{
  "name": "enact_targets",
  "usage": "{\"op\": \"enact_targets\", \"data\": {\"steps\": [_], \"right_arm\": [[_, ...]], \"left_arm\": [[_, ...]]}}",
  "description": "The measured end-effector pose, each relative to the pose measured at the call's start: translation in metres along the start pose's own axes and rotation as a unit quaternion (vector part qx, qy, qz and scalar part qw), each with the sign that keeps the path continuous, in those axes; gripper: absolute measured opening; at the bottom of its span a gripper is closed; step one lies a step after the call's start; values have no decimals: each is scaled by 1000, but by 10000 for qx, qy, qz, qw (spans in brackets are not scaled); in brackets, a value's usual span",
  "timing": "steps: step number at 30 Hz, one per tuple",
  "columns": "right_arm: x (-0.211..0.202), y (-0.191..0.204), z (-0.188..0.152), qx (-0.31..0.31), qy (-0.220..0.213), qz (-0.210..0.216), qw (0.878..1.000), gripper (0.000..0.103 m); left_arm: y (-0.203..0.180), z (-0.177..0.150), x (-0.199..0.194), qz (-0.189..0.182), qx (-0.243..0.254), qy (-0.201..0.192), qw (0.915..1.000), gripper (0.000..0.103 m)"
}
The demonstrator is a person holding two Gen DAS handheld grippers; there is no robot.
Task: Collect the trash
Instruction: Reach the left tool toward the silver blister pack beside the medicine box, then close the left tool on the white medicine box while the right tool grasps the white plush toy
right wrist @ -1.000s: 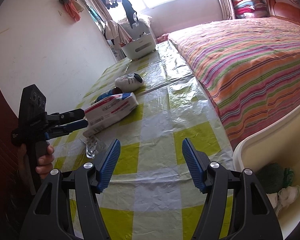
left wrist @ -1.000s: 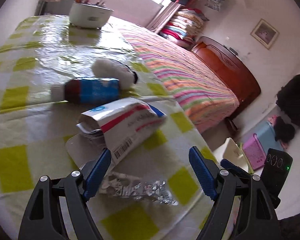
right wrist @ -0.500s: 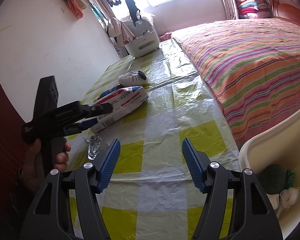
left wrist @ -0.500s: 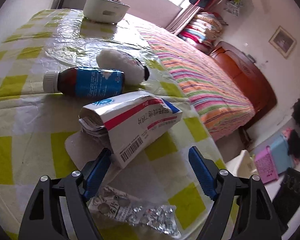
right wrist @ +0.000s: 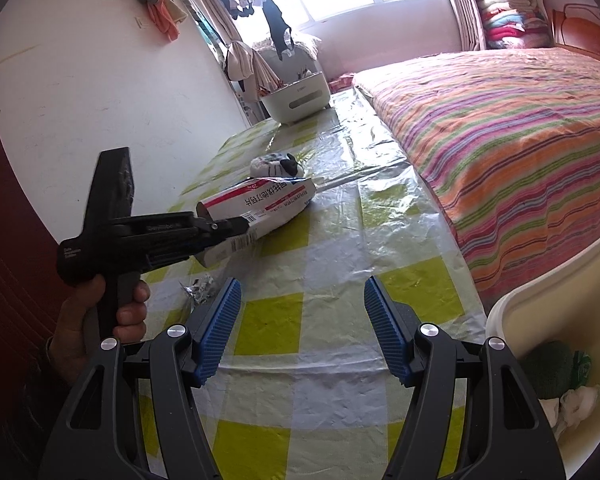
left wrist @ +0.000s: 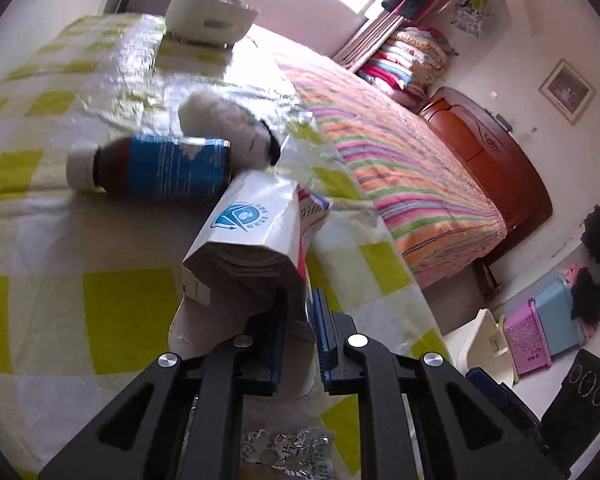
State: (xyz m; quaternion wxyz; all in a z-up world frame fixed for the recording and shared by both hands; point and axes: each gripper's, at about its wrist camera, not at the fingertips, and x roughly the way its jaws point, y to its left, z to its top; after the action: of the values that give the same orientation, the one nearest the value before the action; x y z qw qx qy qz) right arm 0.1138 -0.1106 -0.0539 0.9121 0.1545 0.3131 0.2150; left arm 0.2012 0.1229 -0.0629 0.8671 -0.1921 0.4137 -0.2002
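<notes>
My left gripper (left wrist: 302,322) is shut on the near end of a white, red and blue medicine box (left wrist: 256,236), which is tilted up off the checked tablecloth (left wrist: 124,308). The right wrist view shows that box (right wrist: 260,204) clamped in the left gripper (right wrist: 236,228). A crumpled foil blister pack (left wrist: 288,452) lies under the left gripper, also seen in the right wrist view (right wrist: 200,286). A brown bottle with a blue label (left wrist: 156,166) lies on its side behind the box. My right gripper (right wrist: 302,320) is open and empty above the table's near end. A white trash bin (right wrist: 548,352) with trash inside stands at the right.
A white plush toy (left wrist: 228,128) lies behind the bottle. A white tub (right wrist: 296,98) stands at the table's far end. A striped bed (right wrist: 512,120) runs along the table's right side. Coloured boxes (left wrist: 540,320) sit on the floor.
My left gripper moved forward and shut on the medicine box, lifting its near end. The right gripper stayed open and nearly still.
</notes>
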Motion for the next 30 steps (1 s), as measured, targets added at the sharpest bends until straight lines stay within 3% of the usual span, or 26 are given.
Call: {"op": "enact_targets", "data": {"steps": [6, 11, 22, 30], "right_arm": [[0, 10, 21, -229, -141, 29, 9996, 63], [15, 20, 48, -433, -210, 93, 9988, 63], [101, 42, 101, -823, 127, 101, 9965, 63], [189, 61, 129, -1255, 715, -303, 9891, 63]], "left_arm": [[0, 1, -31, -152, 6, -313, 9994, 13], [3, -2, -49, -42, 26, -512, 9987, 13], [0, -18, -70, 130, 356, -545, 9978, 13], [2, -26, -87, 55, 517, -447, 9976, 13]]}}
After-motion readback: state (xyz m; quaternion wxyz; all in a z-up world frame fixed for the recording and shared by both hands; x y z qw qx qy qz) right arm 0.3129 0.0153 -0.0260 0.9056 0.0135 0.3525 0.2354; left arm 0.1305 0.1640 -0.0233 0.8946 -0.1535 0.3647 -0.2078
